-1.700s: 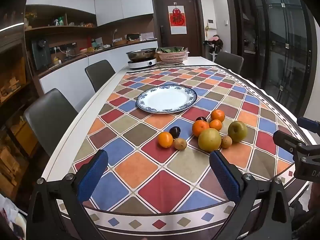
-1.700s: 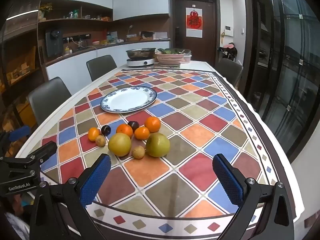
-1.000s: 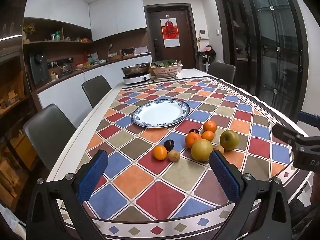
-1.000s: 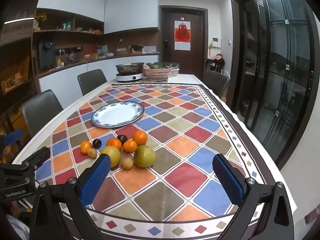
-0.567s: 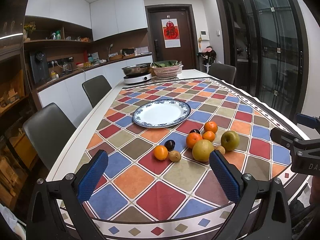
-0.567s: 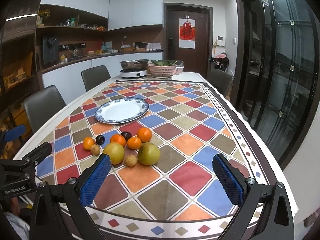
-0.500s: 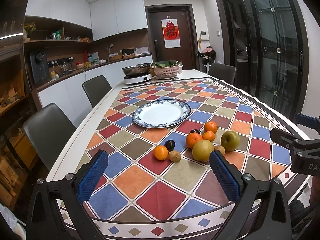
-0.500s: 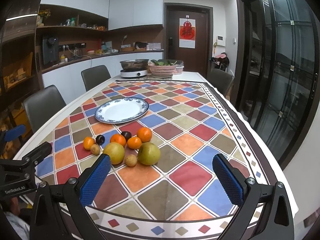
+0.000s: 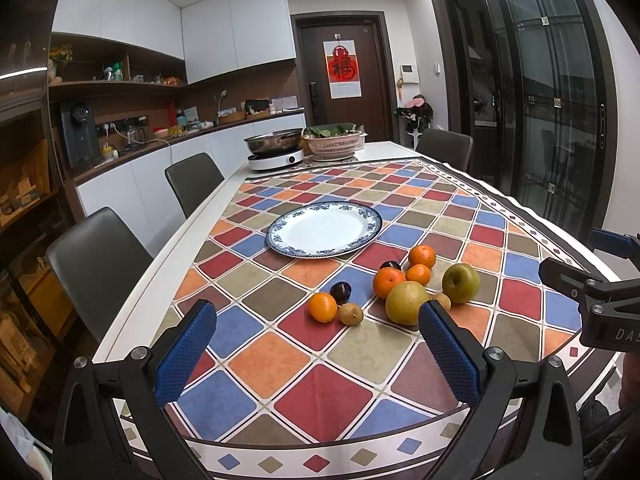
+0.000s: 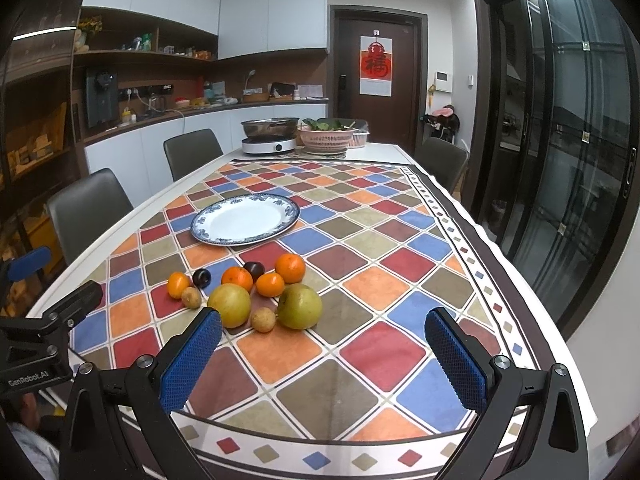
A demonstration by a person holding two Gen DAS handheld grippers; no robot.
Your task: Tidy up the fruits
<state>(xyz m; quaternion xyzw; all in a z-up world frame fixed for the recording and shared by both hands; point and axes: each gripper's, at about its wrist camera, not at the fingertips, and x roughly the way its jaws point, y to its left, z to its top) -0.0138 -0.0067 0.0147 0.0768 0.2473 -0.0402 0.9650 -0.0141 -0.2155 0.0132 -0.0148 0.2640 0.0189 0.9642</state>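
Left wrist view: a checkered multicoloured tablecloth (image 9: 256, 364) covers the long dining table. Both the left gripper (image 9: 316, 324) and right gripper (image 10: 322, 328) hover above its near edge, jaws spread wide, holding nothing. Ahead lies the cluster of oranges, apples and plums (image 9: 394, 286), then the empty blue-rimmed white plate (image 9: 324, 232).

A long table (image 9: 172, 248) under a checked cloth (image 9: 332, 392) fills the kitchen-dining room. Dark chairs (image 9: 96, 256) line its left side. White cabinets (image 10: 272, 8), a brown door (image 10: 376, 76) and dark glass sliding doors (image 10: 576, 128), possibly a balcony's, surround it.
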